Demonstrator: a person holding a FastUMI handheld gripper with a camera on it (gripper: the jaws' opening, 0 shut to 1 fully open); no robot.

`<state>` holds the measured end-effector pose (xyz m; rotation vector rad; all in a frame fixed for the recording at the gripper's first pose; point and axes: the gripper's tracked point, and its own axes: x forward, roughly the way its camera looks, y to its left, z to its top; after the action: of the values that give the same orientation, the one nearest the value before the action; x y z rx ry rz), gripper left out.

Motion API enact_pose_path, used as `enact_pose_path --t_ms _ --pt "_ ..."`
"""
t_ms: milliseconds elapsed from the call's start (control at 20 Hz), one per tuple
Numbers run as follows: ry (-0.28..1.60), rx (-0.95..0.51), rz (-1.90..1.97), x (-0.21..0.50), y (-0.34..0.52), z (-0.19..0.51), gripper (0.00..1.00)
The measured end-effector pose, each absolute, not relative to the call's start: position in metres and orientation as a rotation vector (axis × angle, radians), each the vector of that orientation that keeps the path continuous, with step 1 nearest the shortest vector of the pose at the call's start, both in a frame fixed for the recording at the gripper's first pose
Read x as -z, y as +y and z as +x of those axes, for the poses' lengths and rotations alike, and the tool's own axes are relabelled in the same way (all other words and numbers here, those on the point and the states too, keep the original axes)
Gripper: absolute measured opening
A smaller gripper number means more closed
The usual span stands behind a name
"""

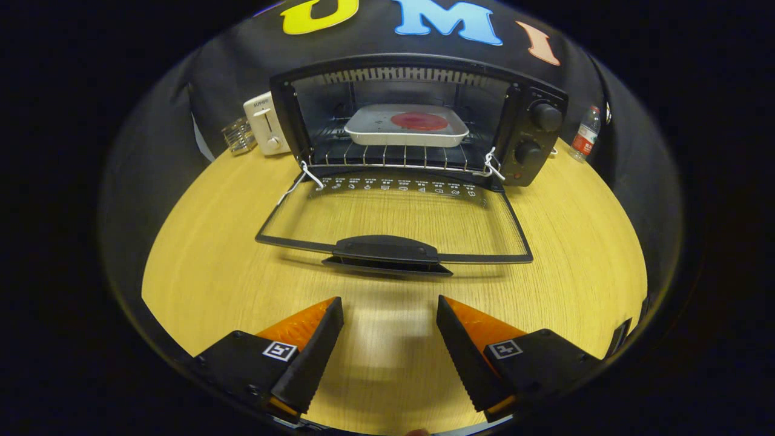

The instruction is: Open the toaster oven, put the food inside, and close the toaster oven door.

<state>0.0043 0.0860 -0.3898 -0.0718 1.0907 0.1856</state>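
A black toaster oven point(418, 121) stands at the back of the wooden table with its glass door point(393, 224) folded down flat toward me. On the wire rack inside rests a white tray point(369, 136) holding a round red piece of food point(419, 121). The door's black handle point(385, 249) lies just ahead of my fingers. My gripper point(390, 306) hovers open above the table in front of the handle, with nothing between its fingers.
A white toaster point(266, 124) and a small clear glass holder point(238, 136) stand left of the oven. A plastic bottle with a red label point(586, 136) stands to its right. The wooden table point(200, 254) spreads bare on both sides of the door.
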Motion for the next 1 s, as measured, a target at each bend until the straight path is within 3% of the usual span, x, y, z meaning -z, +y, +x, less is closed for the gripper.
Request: enact_pose_path --t_ms 400,1000 --pt "1.095 -0.092 -0.024 0.399 0.082 0.028 0.98" --pt "0.946 -0.114 -0.06 0.36 0.082 0.029 0.97"
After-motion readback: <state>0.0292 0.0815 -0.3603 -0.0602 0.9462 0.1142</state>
